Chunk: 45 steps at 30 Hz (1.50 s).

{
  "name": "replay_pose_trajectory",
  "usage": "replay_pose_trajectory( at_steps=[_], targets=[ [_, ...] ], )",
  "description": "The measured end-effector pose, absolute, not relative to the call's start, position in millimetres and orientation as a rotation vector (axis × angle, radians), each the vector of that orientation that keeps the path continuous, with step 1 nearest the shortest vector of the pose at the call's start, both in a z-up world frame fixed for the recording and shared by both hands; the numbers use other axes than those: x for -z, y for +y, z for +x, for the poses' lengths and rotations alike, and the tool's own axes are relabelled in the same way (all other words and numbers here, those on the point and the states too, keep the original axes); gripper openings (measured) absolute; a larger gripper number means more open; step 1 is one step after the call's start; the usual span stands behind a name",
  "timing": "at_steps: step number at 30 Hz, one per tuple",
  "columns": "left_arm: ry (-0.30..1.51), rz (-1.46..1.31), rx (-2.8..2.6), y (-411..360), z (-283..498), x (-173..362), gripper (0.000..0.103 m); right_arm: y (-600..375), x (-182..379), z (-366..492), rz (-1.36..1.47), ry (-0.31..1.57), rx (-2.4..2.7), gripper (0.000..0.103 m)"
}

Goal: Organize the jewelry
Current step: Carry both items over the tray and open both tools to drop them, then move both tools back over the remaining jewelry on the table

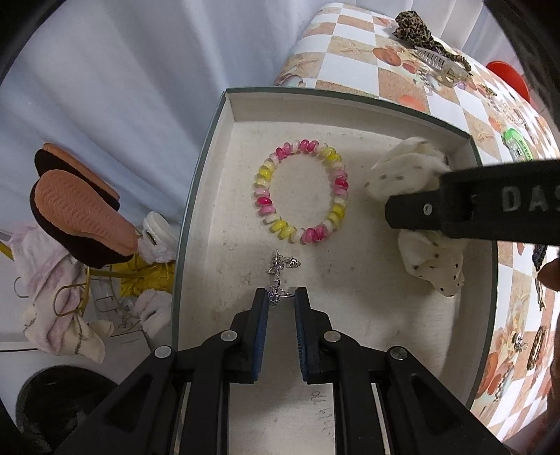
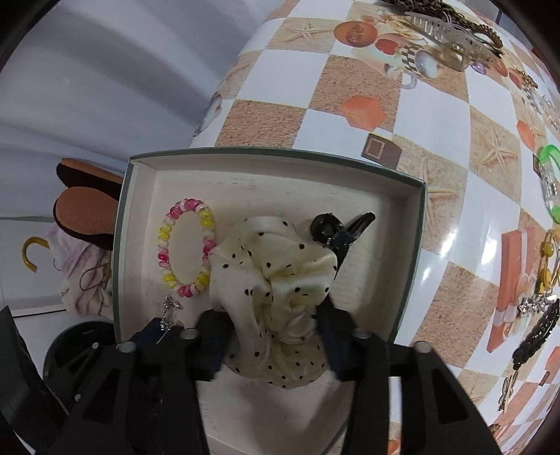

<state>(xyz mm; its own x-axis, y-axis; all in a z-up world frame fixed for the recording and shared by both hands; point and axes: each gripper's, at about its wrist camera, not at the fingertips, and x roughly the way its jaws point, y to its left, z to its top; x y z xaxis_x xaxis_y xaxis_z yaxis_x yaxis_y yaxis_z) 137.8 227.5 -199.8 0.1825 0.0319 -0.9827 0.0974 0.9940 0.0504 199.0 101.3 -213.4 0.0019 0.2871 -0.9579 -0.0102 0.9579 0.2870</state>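
- While I point both grippers down into the box (image 1: 224,115), my left gripper (image 1: 281,301) is squeezed tight on a little silver chain (image 1: 280,271). One end of the chain sits between the tips, and the rest lies on the box floor just in front of them.
- My right gripper (image 2: 271,325) has let go. Its two fingers stand apart on each side of the cream hair tie with black dots (image 2: 269,280), which rests on the box floor. From the left camera I see one black finger of this gripper lying across that same soft hair tie.
- A round bracelet (image 1: 301,190) with pink, yellow and white beads lies flat in the box, beyond the chain and just beside the hair tie.
- A shiny black hair clip (image 2: 337,232) lies in the box behind the hair tie, touching it.
- The box sits at the edge of a table (image 2: 315,87) with a checked cloth of white and sandy squares.
- More hair things lie on the table beyond the box: a clear claw clip (image 2: 451,40), a green clip (image 2: 551,164) and a leopard-spot hair tie (image 1: 413,26).
- Past the table edge I see a slipper (image 1: 80,217) with an orange sole.
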Motion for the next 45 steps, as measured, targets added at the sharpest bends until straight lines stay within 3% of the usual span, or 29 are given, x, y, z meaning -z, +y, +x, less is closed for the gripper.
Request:
replay_pose_trajectory(
  at_steps=[5,6,7,8,9,17,20,25,27,33,45],
  targets=[
    [1.394,0.114,0.047,227,137,194,0.020,96,198,197,0.261,1.528,-0.251,0.062],
    [1.391,0.120,0.047,227,137,192,0.041,94,195,196,0.271,1.521,-0.253,0.062],
    [1.386,0.123,0.044,227,137,190,0.082,91,190,196,0.280,1.512,-0.253,0.062],
    [1.363,0.127,0.029,227,135,185,0.096,88,185,195,0.284,1.500,-0.251,0.063],
    [1.339,0.129,0.026,227,134,180,0.100,85,180,194,0.282,1.489,-0.246,0.063],
    [1.341,0.162,0.050,214,134,168,0.100,51,151,173,0.299,1.438,-0.193,0.063],
    [1.335,0.177,0.057,210,134,163,0.100,35,146,163,0.319,1.432,-0.162,0.074],
    [1.324,0.202,0.079,199,133,154,0.103,6,140,145,0.364,1.426,-0.098,0.075],
    [1.320,0.217,0.087,193,133,150,0.103,-6,139,138,0.384,1.423,-0.069,0.082],
    [1.317,0.262,0.128,170,132,138,0.103,-48,133,118,0.455,1.399,0.014,0.087],
    [1.275,0.362,0.243,98,133,116,0.103,-135,135,67,0.582,1.384,0.200,0.087]
  ],
)
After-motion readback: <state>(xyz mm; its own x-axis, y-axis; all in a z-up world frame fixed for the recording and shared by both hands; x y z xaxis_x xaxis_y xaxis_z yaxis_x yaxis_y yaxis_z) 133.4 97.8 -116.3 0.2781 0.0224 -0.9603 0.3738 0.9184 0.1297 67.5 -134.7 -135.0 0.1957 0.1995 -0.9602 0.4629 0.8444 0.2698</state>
